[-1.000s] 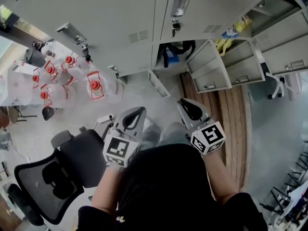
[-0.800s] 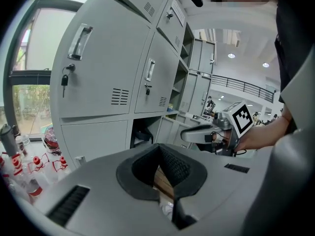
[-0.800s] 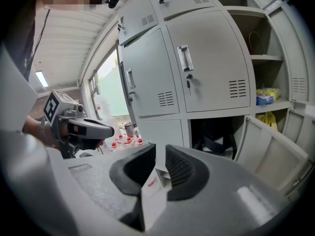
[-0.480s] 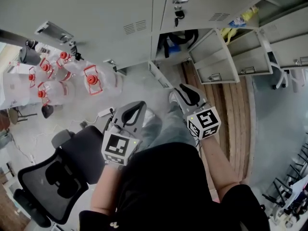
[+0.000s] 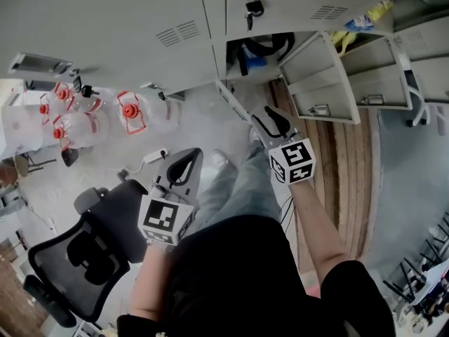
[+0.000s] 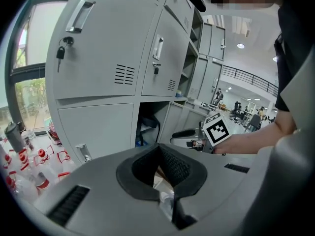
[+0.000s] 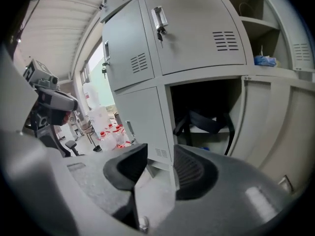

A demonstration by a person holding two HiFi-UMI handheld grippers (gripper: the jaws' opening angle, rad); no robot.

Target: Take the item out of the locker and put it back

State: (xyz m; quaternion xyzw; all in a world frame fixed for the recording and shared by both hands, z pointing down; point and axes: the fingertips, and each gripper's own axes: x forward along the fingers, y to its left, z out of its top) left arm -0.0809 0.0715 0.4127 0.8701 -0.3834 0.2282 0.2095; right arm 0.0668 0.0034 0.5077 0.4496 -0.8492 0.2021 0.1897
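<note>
The bottom locker (image 5: 256, 48) stands open, and a dark bag with black straps (image 7: 205, 123) lies inside it on a shelf; the left gripper view shows the bag (image 6: 147, 129) too. My right gripper (image 7: 160, 154) points at that opening from a short way off. Its jaws are opening and nothing is between them. In the head view the right gripper (image 5: 269, 116) hovers just below the locker, near its swung-out door (image 5: 319, 76). My left gripper (image 5: 192, 154) hangs lower and to the left over the floor, jaws shut and empty, tips touching in the left gripper view (image 6: 158, 147).
Water jugs with red caps (image 5: 130, 111) stand on the floor left of the lockers. A black office chair (image 5: 84, 251) is at the lower left. Further open lockers with yellow items (image 5: 379, 11) are at the upper right, above a wooden floor strip (image 5: 351, 167).
Both grippers have moved forward towards the open locker, the right one farther. The right gripper's jaws have parted. The view has shifted closer to the lockers.
</note>
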